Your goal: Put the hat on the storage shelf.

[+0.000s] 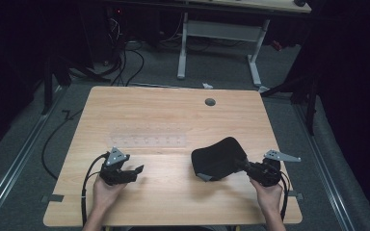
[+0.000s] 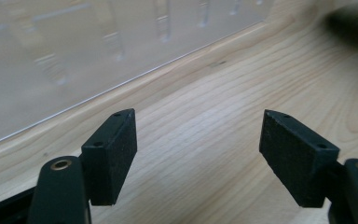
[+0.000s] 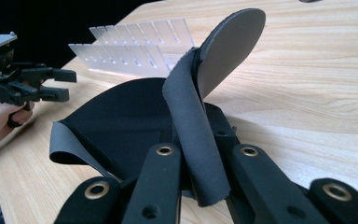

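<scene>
A: Starting from the high view, what are the hands doing?

B: The right gripper [image 1: 244,165], sitting toward four o'clock on the wooden table [image 1: 164,108], is clenching its jaws on the edge of a black mouse pad [image 1: 218,158]. The pad is lying just right of the table's middle, one corner curling up where the gripper is pinching it. The left gripper [image 1: 136,172] is hovering toward eight o'clock, well apart from the pad, its jaws standing released with nothing between them. A clear acrylic rack [image 1: 147,136] is lying flat between the two, toward the centre, and a small grey grommet [image 1: 210,102] is sitting at about one o'clock.

A: And in the left gripper view?

B: The left gripper [image 2: 198,149] is showing both pads spread wide over bare table [image 2: 214,154] wood, gripping nothing. The rack [image 2: 74,51] is stretching across from nine to twelve o'clock, near the jaws but not touching them. A dark blur at two o'clock is probably the pad; I cannot tell for certain.

A: The right gripper view?

B: The right gripper [image 3: 200,156] is squeezing a fold of the mouse pad [image 3: 116,121], which is rising between the jaws and bending over toward one o'clock, its grey underside showing. The rest is draping on the table [image 3: 307,93] toward nine o'clock. The rack [image 3: 135,46] is lying beyond at eleven o'clock, and the left gripper [image 3: 63,84], in a hand [image 3: 0,119], is hanging at nine o'clock with its jaws parted.
</scene>
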